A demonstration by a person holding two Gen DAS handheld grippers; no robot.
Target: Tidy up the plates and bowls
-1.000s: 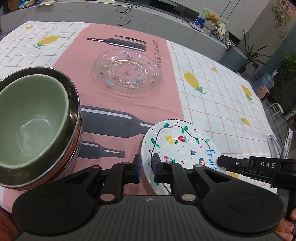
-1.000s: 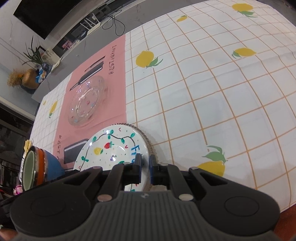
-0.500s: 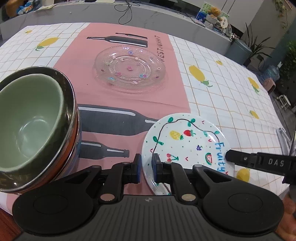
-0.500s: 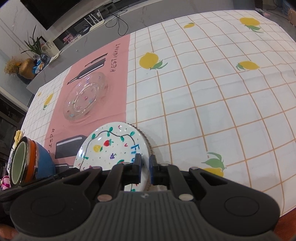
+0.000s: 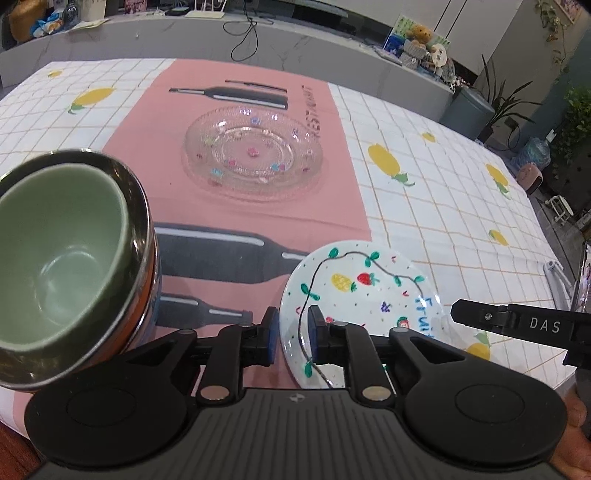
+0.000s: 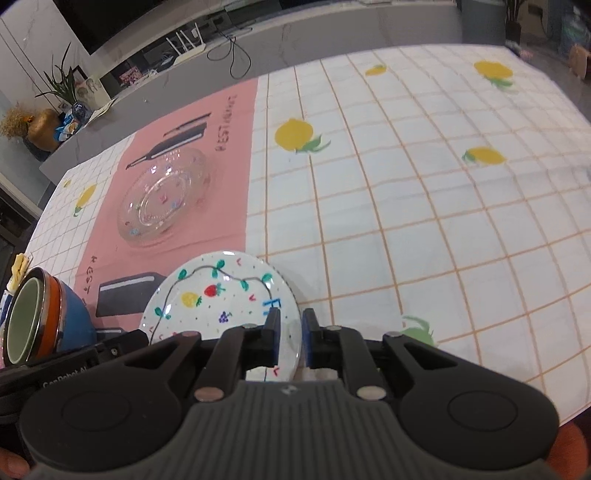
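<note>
A white plate painted with fruit [image 5: 365, 291] [image 6: 221, 299] is held off the cloth, tilted. My left gripper [image 5: 291, 334] is shut on its left rim. My right gripper [image 6: 290, 334] is shut on its right rim; its finger shows in the left wrist view [image 5: 517, 325]. A clear glass plate [image 5: 253, 151] [image 6: 166, 195] lies on the pink runner beyond. A green bowl [image 5: 55, 251] sits nested in a steel-rimmed blue and orange bowl [image 6: 55, 321] at the left, close to my left gripper.
The table carries a white checked cloth with lemons [image 6: 406, 206] and a pink runner with bottle prints [image 5: 221, 254]. A grey counter with cables [image 5: 243, 33] runs behind. The table's right edge [image 5: 546, 266] is near.
The painted plate has risen and tilted in both grippers, and both cameras have lifted and moved slightly towards the glass plate. The bowls have stayed put.
</note>
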